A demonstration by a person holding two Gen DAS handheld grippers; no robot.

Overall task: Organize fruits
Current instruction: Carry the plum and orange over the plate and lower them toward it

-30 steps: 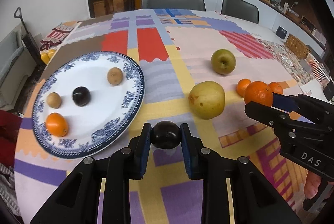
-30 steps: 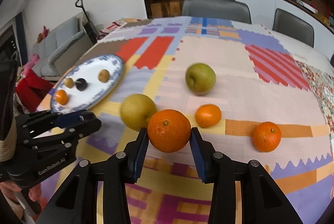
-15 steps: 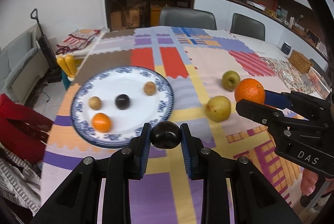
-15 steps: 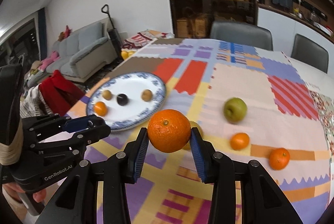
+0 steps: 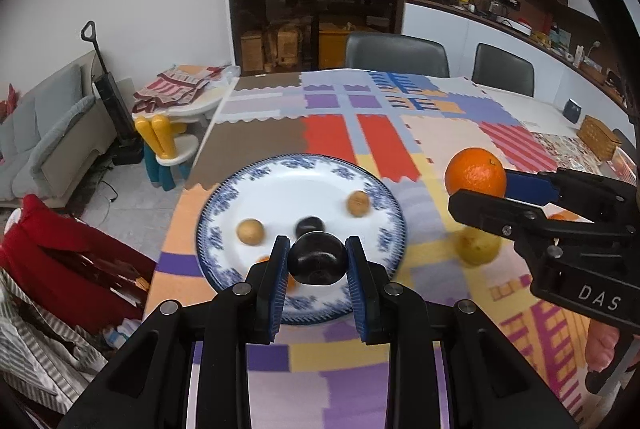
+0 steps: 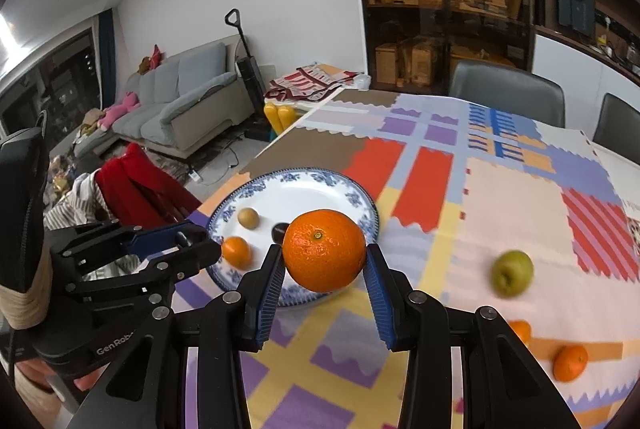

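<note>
Orange (image 6: 324, 250) stem-end up between right gripper (image 6: 324, 271) fingers (image 6: 269, 293).

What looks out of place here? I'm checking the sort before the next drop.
Nothing is spilled or damaged. Loose fruit lies on the tablecloth off the plate: a green apple, a yellow pear and two small oranges. Both grippers hold fruit in the air.
</note>
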